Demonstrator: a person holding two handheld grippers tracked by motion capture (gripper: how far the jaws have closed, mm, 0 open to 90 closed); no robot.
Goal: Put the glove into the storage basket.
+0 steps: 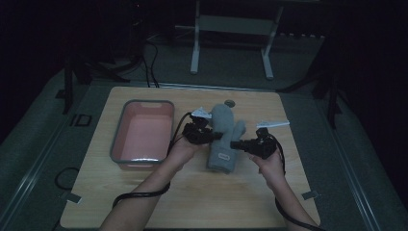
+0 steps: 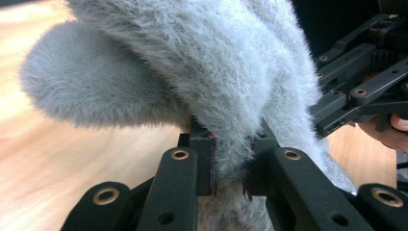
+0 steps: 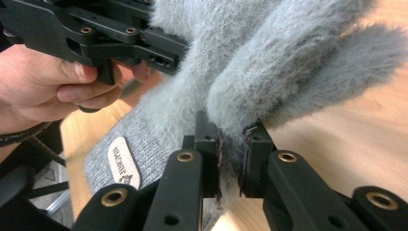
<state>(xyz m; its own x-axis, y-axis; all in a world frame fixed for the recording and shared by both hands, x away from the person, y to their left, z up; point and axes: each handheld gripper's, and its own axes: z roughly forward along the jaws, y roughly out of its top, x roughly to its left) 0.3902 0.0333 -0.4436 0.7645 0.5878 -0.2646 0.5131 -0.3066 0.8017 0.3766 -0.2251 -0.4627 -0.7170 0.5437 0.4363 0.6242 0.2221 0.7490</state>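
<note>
**Both grippers pinch the grey mitten at mid-table**

Nearest the person, two forearms reach up from the table's front edge, a cable trailing from each tool. The left gripper (image 1: 210,135) and the right gripper (image 1: 236,144) face each other across a fuzzy grey mitten (image 1: 224,137), one on each long edge. In the left gripper view the jaws stand nearly together with a fold of the mitten's (image 2: 216,77) pile squeezed between them; in the right gripper view the jaws likewise clamp a ridge of the fabric (image 3: 269,62), close by the thumb lobe. So each tool is closed on cloth, not empty.

The mitten lies near the middle of the wooden table (image 1: 144,202). Its long axis runs away from the person: the ribbed cuff with a small oval label (image 3: 123,162) points toward the near edge, the rounded fingertip end toward the far edge, and the thumb juts out on the right gripper's side. Whether it is lifted or resting flat cannot be told for sure.

Just beyond the left hand (image 1: 180,149), to the mitten's left and apart from it, sits a pink bin (image 1: 144,132) with a grey rim. If the mitten is meant for it, it lies sideways from the grip, on the left gripper's side, so that hand is the nearer one and would lead any carry across.

Farther off, a small round mark (image 1: 230,103) lies by the far edge.
</note>
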